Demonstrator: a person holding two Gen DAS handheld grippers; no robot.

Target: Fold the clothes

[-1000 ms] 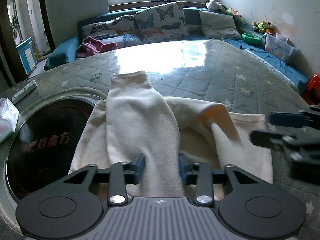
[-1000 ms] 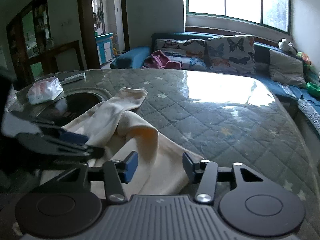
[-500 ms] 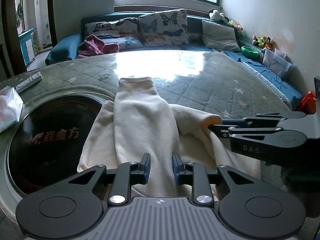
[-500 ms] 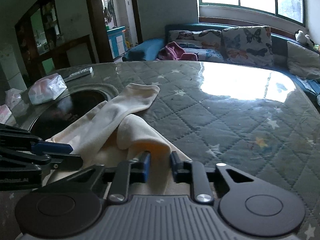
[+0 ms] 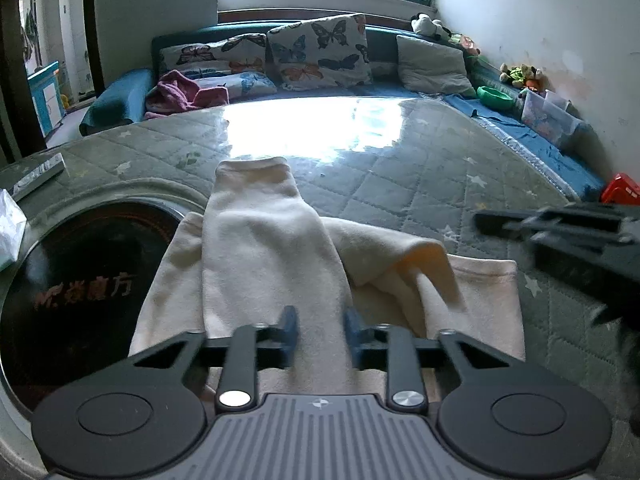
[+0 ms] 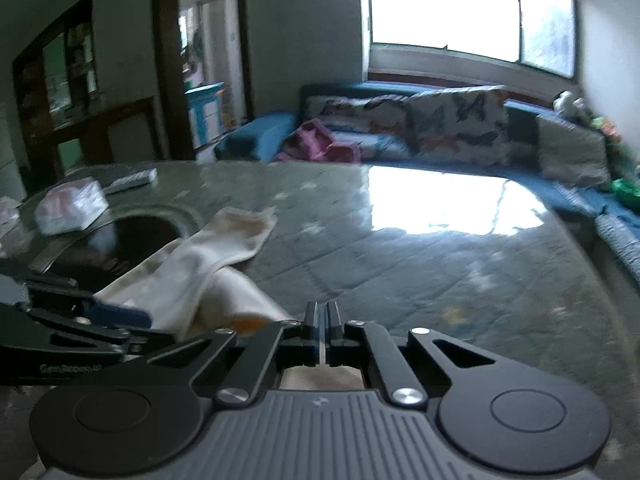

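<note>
A cream fleece garment (image 5: 264,256) lies on the quilted table, one sleeve folded up the middle and the other bunched at its right (image 5: 404,260). My left gripper (image 5: 318,334) is open, its blue fingertips hovering over the garment's near hem. My right gripper (image 6: 321,330) is shut, with cream fabric pinched between its jaws near the garment's right edge; it appears blurred at the right of the left wrist view (image 5: 560,232). The garment also shows in the right wrist view (image 6: 208,264), with the left gripper (image 6: 80,320) at its left.
A round dark glass inset (image 5: 72,280) sits in the table at the left, partly under the garment. A tissue pack (image 6: 72,202) and a remote (image 6: 130,180) lie at the far left. A sofa with butterfly cushions (image 5: 316,54) stands behind the table.
My right gripper has closed fully on the garment's edge and is moving; its view is blurred. My left gripper's fingers have spread slightly wider over the hem.
</note>
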